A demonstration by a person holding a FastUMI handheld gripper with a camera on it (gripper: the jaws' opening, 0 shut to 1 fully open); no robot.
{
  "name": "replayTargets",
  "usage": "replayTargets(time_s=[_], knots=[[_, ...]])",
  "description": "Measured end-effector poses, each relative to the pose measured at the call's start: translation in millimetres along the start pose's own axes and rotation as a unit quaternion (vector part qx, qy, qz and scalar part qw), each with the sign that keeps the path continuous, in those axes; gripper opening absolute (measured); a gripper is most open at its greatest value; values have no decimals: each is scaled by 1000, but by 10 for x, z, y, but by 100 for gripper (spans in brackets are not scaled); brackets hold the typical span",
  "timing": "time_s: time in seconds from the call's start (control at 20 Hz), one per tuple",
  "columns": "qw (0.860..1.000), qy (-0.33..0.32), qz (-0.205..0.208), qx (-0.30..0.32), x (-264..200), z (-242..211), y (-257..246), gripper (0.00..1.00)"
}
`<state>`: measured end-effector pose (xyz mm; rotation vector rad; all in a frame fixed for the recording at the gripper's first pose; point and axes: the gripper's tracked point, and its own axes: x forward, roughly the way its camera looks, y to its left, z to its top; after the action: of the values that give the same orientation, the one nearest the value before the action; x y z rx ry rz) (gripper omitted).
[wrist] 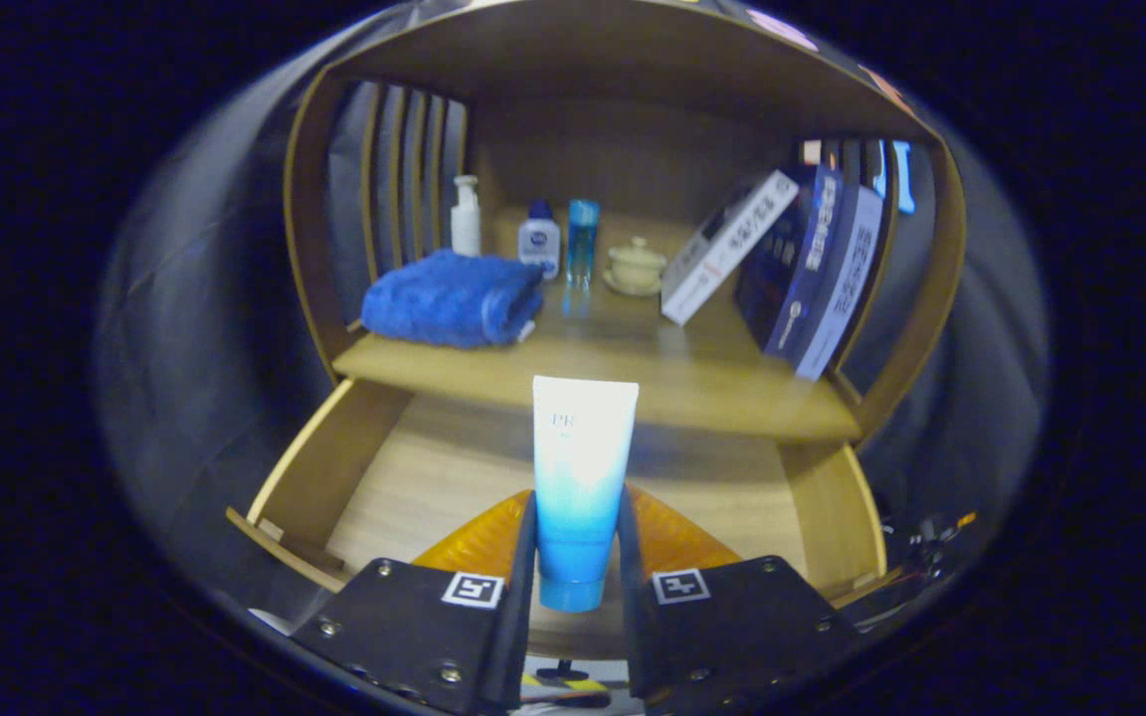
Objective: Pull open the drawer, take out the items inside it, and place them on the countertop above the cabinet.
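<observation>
Two fingers of gripper (578, 557) clamped on tube (580, 477), cap down, tube upright above open drawer (414, 477). Beyond tube: countertop (633, 378) with blue towel (454, 298), three small bottles (539, 237), lidded cup (636, 266), leaning books (812, 259).

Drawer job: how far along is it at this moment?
Done: the drawer is pulled open below the countertop. In hand: the hand-held gripper is shut on a tube, cap down, held above the drawer. Left: set the tube on the countertop, where a towel, bottles and books already stand. The drawer floor that can be seen is bare; the fingers hide its front part.
</observation>
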<state>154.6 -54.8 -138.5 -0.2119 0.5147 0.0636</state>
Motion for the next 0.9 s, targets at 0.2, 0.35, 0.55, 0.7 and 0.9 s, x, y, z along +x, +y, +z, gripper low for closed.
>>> replayTargets(time_s=[0.2, 0.35, 0.55, 0.7, 0.9], knots=[[997, -67, -30, 7, 23, 624, -123, 40], [993, -103, -43, 26, 207, 1001, -269, 40], [992, -103, -59, 41, 613, 1084, -438, 40], [994, -69, -49, 62, 982, 839, -419, 40], [995, -51, -40, 78, 1339, 656, -348, 40]])
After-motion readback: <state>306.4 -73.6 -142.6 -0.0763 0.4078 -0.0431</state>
